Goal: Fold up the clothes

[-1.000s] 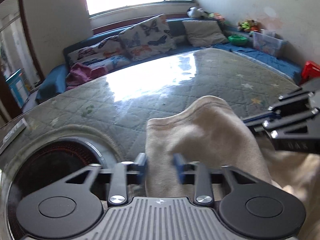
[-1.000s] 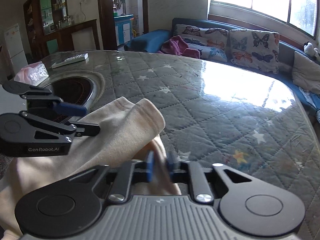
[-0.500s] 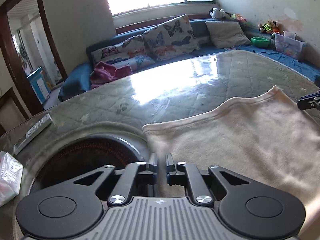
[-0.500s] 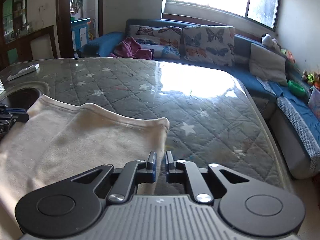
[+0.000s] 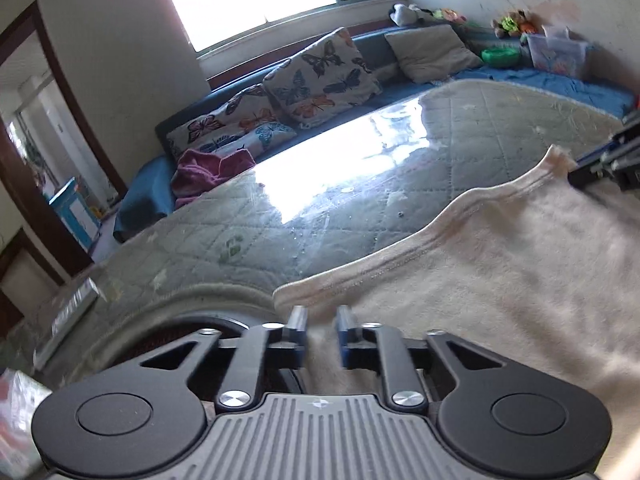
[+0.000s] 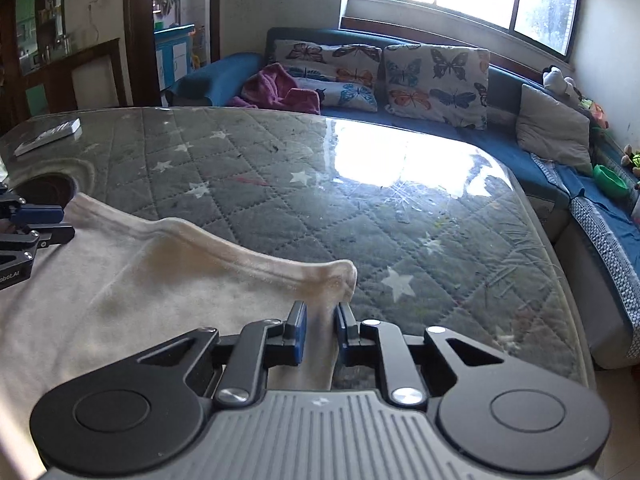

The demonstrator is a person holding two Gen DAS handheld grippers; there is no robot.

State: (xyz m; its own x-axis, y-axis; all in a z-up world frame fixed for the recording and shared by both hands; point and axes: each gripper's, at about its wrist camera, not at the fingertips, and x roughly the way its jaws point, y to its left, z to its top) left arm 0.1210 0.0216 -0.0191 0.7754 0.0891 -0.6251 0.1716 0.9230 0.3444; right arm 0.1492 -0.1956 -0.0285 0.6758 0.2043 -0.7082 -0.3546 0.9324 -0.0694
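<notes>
Counted on and around the table

One cream fleece garment (image 6: 168,292); two black two-finger grippers (image 5: 322,334) (image 6: 319,330); three butterfly-print cushions (image 6: 436,80); one plain beige cushion (image 6: 554,130); one crumpled magenta cloth (image 6: 280,88); one green plastic bowl (image 6: 610,182); one grey remote control (image 6: 50,136)

both tools, left tool (image 5: 322,334) and right tool (image 6: 320,330), closing, angled downward.

The left gripper (image 5: 319,332) has its two fingers closing on a corner of the soft cream cloth (image 5: 492,276). The cloth lies spread on the shiny table (image 5: 320,184) — its far corner reaches the right gripper (image 5: 600,164), at the picture's right edge.
</notes>
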